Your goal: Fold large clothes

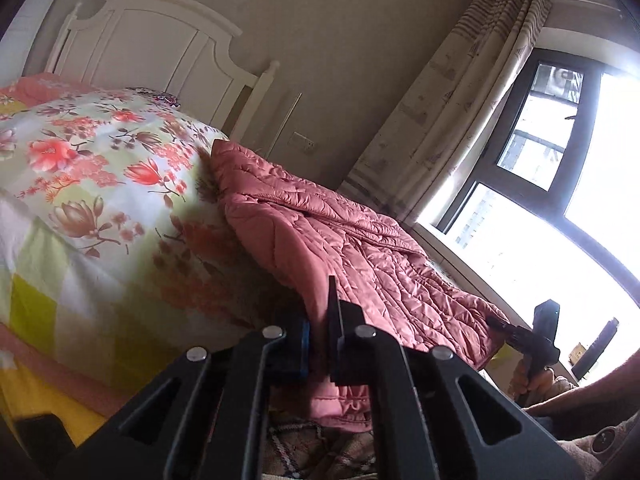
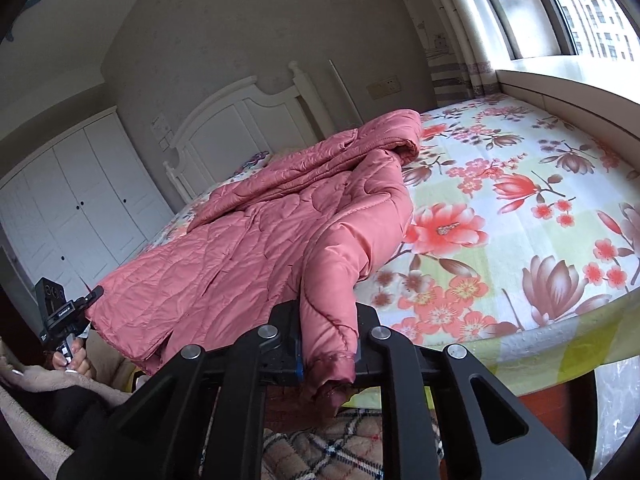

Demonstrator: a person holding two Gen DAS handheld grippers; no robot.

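A pink quilted coat (image 2: 256,232) lies spread over the bed with the floral sheet (image 2: 520,208), its hood towards the headboard. My right gripper (image 2: 328,340) is shut on the cuff of a sleeve (image 2: 332,288) at the bed's near edge. My left gripper (image 1: 320,340) is shut on the coat's hem (image 1: 344,396), which hangs over the bed edge. The coat (image 1: 340,240) fills the middle of the left wrist view. Each gripper shows in the other's view: the right one (image 1: 532,332) at the coat's far corner, the left one (image 2: 86,300) at the coat's left corner.
A white headboard (image 2: 240,120) stands at the far end of the bed. White wardrobe doors (image 2: 72,200) are on the left. A window (image 1: 560,160) with a curtain (image 1: 460,100) and a sill run along the bed's far side. A plaid fabric (image 2: 340,448) lies below the grippers.
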